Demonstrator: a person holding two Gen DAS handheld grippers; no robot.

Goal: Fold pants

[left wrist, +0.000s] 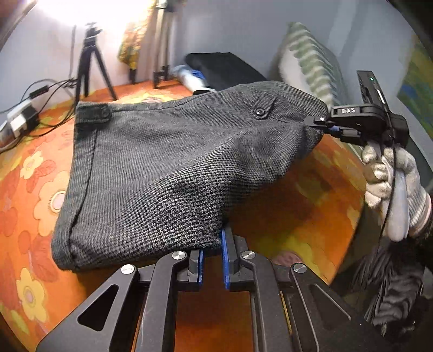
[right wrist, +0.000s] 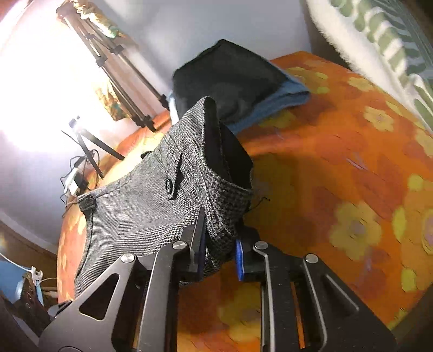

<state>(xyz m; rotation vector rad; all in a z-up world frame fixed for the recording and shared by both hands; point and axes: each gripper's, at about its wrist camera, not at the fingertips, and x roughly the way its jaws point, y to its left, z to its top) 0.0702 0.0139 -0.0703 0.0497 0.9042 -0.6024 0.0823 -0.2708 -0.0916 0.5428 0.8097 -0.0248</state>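
Pale blue wall (left wrist: 230, 32); glare, perhaps a window (left wrist: 89, 10)

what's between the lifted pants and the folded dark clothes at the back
Only bare orange flowered bedspread; in the right wrist view the pants and the dark clothes overlap.

Both grippers clamped on cloth, held up off the surface.

The left gripper (left wrist: 212, 260) sits low at the near edge, its two blue-padded fingers (left wrist: 225, 257) drawn close together, with a fold of the pants (left wrist: 167, 162) pinched between them. The right gripper (left wrist: 323, 126) is raised higher and off to the right side, its fingers pointing sideways and closed on another corner of the same pants. A hand (left wrist: 392, 186) in a light knitted glove grips its pale handle from below, with a dark sleeve at the wrist. From the right wrist view, the right gripper (right wrist: 220, 251) has its fingers squeezed onto a bunched edge of the cloth.
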